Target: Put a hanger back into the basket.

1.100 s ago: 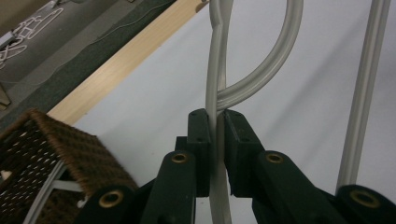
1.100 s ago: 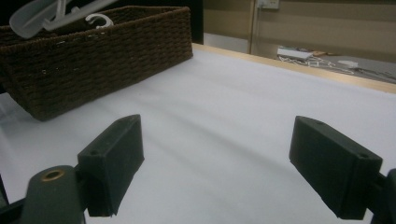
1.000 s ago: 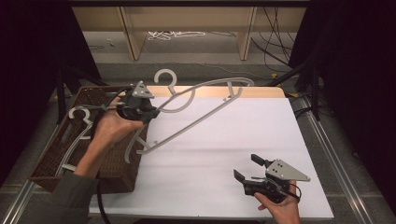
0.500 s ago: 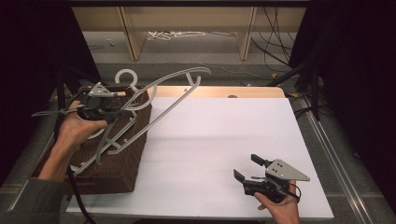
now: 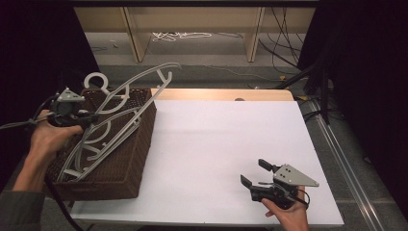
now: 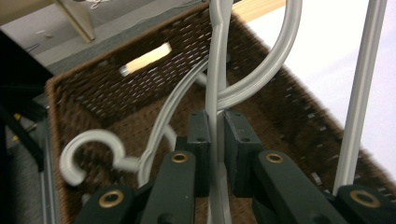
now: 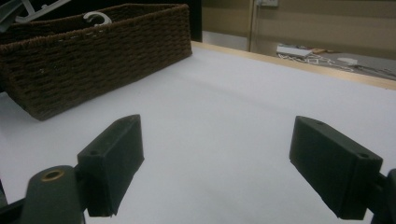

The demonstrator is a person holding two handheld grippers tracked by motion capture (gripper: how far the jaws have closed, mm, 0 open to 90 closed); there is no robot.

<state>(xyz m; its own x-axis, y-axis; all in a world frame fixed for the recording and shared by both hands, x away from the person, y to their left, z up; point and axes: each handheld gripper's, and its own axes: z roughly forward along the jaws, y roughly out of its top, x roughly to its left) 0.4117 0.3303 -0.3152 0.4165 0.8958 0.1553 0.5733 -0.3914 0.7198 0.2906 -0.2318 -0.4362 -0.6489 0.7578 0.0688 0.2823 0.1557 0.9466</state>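
My left gripper (image 5: pixel 92 117) hangs over the brown wicker basket (image 5: pixel 126 166) at the table's left, shut on a grey plastic hanger (image 5: pixel 144 78). The hanger lies tilted, its low end down in the basket and its upper arm poking past the far right rim. In the left gripper view the pads (image 6: pixel 200 135) pinch the hanger's thin bar (image 6: pixel 217 84) above the basket's inside (image 6: pixel 93 88). Another grey hanger (image 6: pixel 88 151) lies in the basket with its hook showing. My right gripper (image 5: pixel 255 174) rests open near the table's front right, nothing between its jaws (image 7: pixel 215 163).
The white tabletop (image 5: pixel 226 139) spreads between the basket and the right gripper. The basket's woven side (image 7: pixel 93 56) faces the right gripper, with a hanger hook (image 7: pixel 95 17) above its rim. Shelf legs and loose cables (image 5: pixel 183 34) lie on the floor beyond the table.
The left hand has carried the hanger leftward from over the table's edge to over the basket and lowered it in. The right gripper has stayed put.
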